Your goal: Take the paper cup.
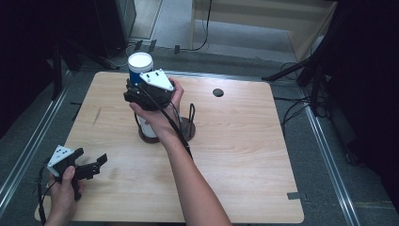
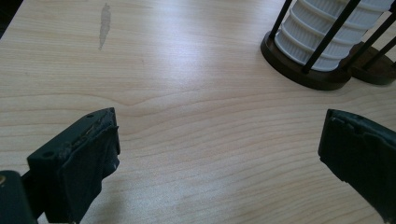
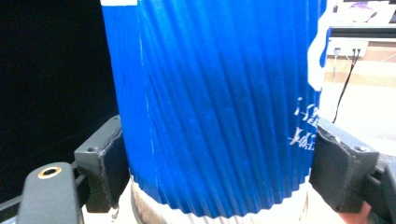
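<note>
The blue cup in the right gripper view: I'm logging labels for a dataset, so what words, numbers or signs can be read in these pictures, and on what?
None can be read.
White marks on the blue cup, right edge beside the right gripper: too blurred and cut off to read.
Wooden table, ribbed white stack: no text.

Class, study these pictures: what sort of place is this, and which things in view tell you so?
Probably a lab or recording studio, not a home: a bare wooden table on grey carpet, dark stands around it, loose cables across the floor, and a person working with handheld grippers.
</note>
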Demonstrator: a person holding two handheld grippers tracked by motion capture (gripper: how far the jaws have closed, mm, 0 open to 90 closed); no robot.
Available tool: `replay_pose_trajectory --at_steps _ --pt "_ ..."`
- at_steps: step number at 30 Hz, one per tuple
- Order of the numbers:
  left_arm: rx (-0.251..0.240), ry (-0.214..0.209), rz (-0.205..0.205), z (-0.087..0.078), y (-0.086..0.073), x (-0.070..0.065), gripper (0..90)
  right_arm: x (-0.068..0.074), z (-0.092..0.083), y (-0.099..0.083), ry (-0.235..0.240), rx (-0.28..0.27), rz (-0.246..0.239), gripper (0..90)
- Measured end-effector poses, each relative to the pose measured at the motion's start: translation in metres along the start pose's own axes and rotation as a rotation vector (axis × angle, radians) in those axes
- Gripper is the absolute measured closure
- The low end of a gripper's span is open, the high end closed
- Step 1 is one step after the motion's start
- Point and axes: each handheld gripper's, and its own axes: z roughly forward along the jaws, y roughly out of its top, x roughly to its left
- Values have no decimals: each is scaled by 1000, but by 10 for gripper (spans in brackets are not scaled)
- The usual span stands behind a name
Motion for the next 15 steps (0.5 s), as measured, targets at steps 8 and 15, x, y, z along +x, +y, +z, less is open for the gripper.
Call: replay_pose_trajectory --at_steps 8,15 --pt "-1 -1 2 0 0 0 0 0 -5 9 8 -30 3 181" --pt "-3 -4 1 0 0 0 0 1 -7 14 9 -51 2 189"
